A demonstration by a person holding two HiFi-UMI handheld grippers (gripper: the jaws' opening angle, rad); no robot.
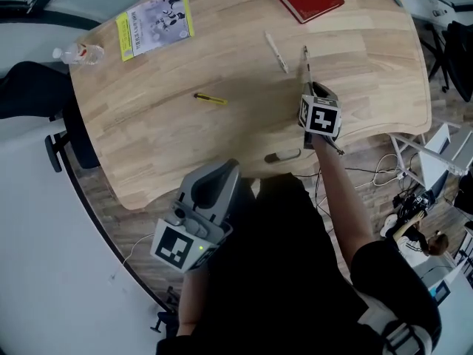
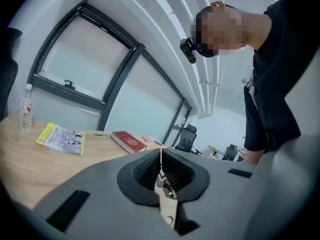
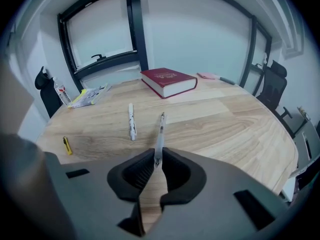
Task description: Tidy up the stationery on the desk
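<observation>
Currently held, item one: pen (image 3: 160, 126), slim, pale clear barrel, dark tip.
- Location: near the front edge of the desk (image 1: 355, 72). Its back end is nipped between the jaws of my right gripper (image 3: 157, 159), which are clenched on it. The barrel runs straight out ahead, tip toward the red book (image 3: 167, 81). I cannot tell whether it rests on the wood or is lifted clear.
- Handling, by my estimate: very light, stiff, smooth and round, so it is likely to swivel or slide in a pinch. The hold is at the very end; a hold nearer mid-barrel would steady it.

Item two: white pen (image 3: 131, 120), loose, just left of the first and roughly parallel, not touching it.

Item three: small yellow stick (image 3: 66, 145), loose, well to the left.

Left gripper (image 2: 161, 156): jaws pressed together, nothing between them, held back off the desk near my body, well apart from every item.

Also logged: booklet (image 1: 155, 22), bottle (image 1: 80, 53), at the far left.
</observation>
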